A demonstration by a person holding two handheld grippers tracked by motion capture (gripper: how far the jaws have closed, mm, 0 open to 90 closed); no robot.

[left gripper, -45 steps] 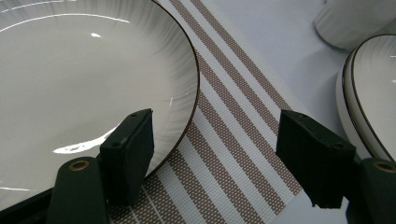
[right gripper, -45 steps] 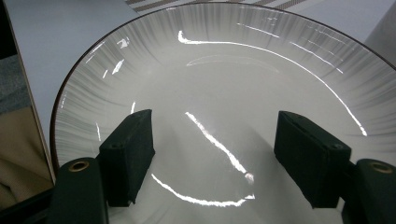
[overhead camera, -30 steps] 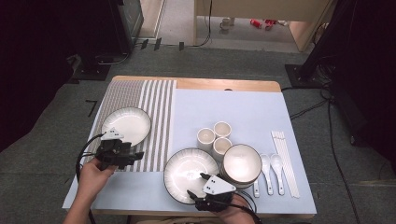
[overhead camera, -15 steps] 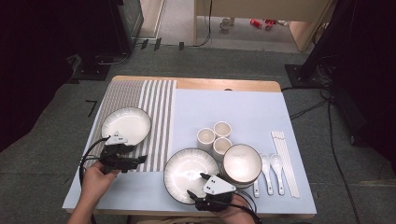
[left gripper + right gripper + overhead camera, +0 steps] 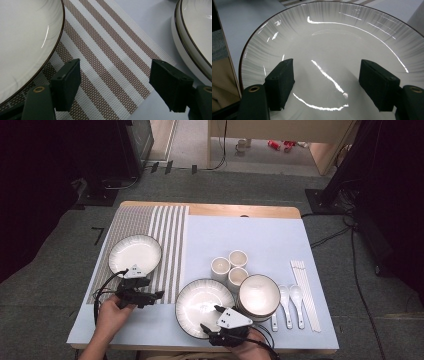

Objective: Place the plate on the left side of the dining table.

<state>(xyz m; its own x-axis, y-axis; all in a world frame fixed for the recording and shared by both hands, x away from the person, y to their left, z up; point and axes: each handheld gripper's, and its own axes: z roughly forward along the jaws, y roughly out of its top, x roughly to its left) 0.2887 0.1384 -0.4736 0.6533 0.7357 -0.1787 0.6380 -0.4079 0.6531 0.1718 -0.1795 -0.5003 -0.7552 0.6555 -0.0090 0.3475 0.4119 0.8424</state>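
Observation:
A white dark-rimmed plate (image 5: 135,254) lies on the striped placemat (image 5: 165,235) at the left. My left gripper (image 5: 152,296) hovers just near of it, pointing right over the mat's corner, its jaws open with nothing between them. In the left gripper view the gripper (image 5: 115,82) spans bare mat (image 5: 112,50), between that plate (image 5: 22,37) and a second plate (image 5: 197,37). The second plate (image 5: 204,301) sits at the near centre. My right gripper (image 5: 207,327) is at its near rim, open. In the right gripper view the gripper (image 5: 327,82) stands above the plate's glossy inside (image 5: 332,45).
A white bowl (image 5: 258,294) stands right of the centre plate. Three cups (image 5: 220,266) cluster behind them. Spoons (image 5: 285,300) and chopsticks (image 5: 305,290) lie at the right. The table's near edge (image 5: 150,347) is close under both hands.
My left gripper has drawn back from the left plate's rim, toward the near edge and slightly right, sinking a little. The right gripper has stayed put.

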